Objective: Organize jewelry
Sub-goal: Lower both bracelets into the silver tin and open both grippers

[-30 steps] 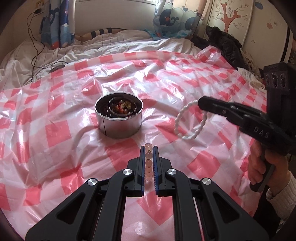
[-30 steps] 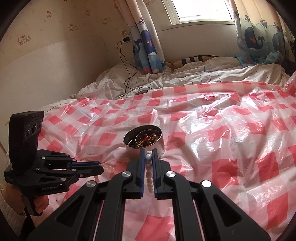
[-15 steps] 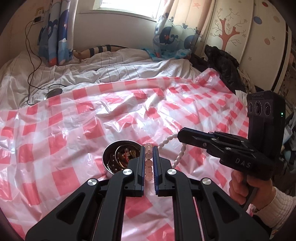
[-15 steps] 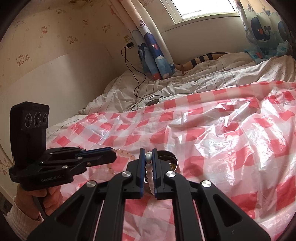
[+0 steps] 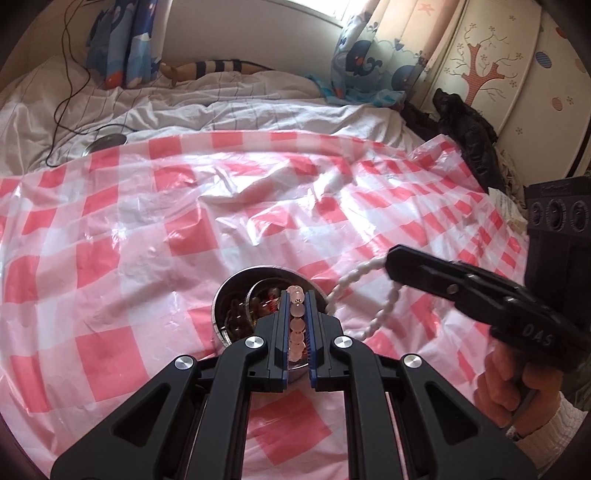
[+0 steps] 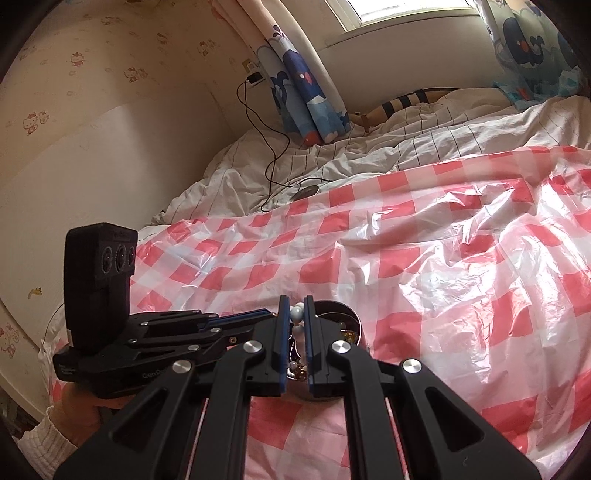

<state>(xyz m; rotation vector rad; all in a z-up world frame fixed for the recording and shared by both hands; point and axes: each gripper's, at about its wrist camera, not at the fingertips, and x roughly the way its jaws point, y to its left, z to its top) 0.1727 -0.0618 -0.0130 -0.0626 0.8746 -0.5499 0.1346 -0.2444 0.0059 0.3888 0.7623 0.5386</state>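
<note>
Closing in: both your grippers have moved over the metal tin [image 5: 236, 314] since a second ago. Left gripper [image 5: 296, 306] clamps the pink bead bracelet [image 5: 296, 328], right gripper [image 6: 296, 314] the white one [image 5: 373, 295]; drop looks next.

Bedroom: rumpled white bedding [image 5: 229, 107] under a red-checked plastic sheet [image 5: 155, 206]; whale-print curtains [image 6: 306, 92] beside a bright window [image 6: 410, 11]; cartoon wallpaper [image 6: 110, 66]; tree-painted wardrobe [image 5: 491, 66].
</note>
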